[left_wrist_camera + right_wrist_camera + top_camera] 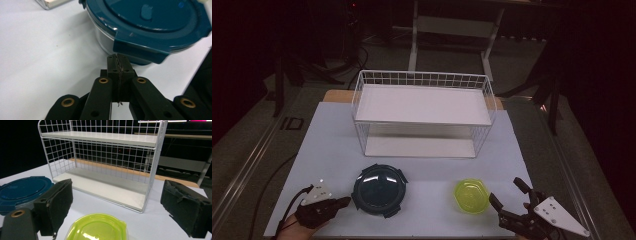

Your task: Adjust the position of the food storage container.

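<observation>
Down at the near edge of the tabletop (422, 150), the left gripper (343, 202) has its fingers pressed closed on nothing, tips just beside the teal tub (378, 189), by one of its lid flaps. At the near right corner, the right gripper (508, 194) is spread wide open, the green tub (471, 195) just beside it. Farther back stands the white wire rack (422, 115), near the far edge.
</observation>
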A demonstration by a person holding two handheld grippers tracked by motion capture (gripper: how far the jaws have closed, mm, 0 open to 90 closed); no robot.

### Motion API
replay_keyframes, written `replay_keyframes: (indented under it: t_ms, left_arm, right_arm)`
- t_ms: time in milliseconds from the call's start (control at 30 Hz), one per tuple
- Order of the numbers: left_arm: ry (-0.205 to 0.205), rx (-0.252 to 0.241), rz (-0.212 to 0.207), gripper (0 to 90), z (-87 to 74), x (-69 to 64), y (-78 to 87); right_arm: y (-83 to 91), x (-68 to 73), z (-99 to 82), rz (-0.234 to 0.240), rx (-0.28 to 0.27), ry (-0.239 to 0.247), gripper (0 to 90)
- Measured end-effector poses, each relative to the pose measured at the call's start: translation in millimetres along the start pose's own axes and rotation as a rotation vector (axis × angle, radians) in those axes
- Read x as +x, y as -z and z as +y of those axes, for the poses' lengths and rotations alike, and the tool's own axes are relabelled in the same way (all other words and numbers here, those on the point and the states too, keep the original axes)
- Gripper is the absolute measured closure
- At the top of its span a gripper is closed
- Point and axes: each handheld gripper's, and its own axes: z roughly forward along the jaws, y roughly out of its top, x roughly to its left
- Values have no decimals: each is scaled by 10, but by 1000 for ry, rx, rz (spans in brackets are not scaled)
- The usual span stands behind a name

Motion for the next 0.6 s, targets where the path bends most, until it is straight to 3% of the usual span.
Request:
replay_keyframes:
  t_ms: [167, 233, 333, 600]
  left_arm:
    - [-12, 4, -23, 889, 13, -97, -19]
    - [-20, 5, -10, 888, 15, -106, -32]
    - [9, 1, -5, 889, 25, -65, -49]
    - [12, 5, -3, 889, 115, 1, -130]
  right_arm:
    - [-16, 6, -1, 6, 4, 2, 105]
    - [-12, 11, 2, 6, 2, 2, 105]
    - [-14, 13, 4, 5, 1, 4, 106]
    - [-30, 29, 1, 7, 8, 7, 106]
